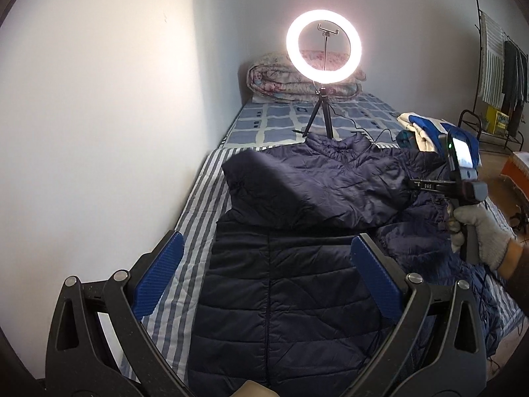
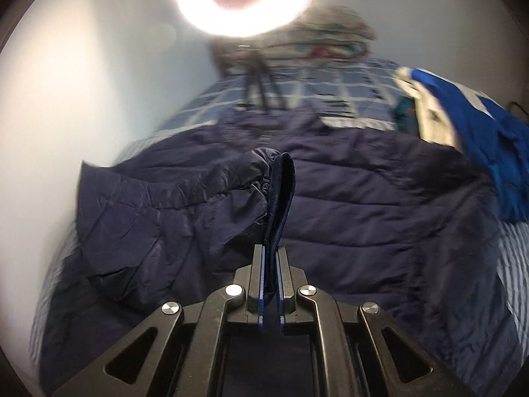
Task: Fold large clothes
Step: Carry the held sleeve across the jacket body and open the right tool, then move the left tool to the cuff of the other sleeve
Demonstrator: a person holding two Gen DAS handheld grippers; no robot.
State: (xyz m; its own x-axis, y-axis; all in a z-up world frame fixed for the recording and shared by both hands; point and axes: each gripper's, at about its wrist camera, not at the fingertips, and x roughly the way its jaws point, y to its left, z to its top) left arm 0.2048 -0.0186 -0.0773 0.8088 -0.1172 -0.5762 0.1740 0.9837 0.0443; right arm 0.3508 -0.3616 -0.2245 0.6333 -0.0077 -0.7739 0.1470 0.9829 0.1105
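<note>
Lying spread across the striped sheet [image 1: 198, 198] of the bed: a navy quilted jacket [image 1: 291, 297], one sleeve [image 2: 172, 205] folded over its chest. Gaping wide above the jacket's lower half, gripping nothing: the left gripper [image 1: 264, 274]. Clamping tight on the sleeve's cuff [image 2: 281, 192], held by a gloved hand [image 1: 479, 231]: the right gripper [image 2: 271, 254]. Glowing at the far end by a folded quilt [image 1: 281, 82]: a ring light [image 1: 324, 46]

Wall [image 1: 99, 115] closes off bed's [image 1: 198, 205] left edge; ring light tripod [image 1: 319, 122] stands just beyond jacket [image 1: 297, 264] collar; clothes pile [image 1: 426, 129] blocks far right; striped strip beside wall lies free
</note>
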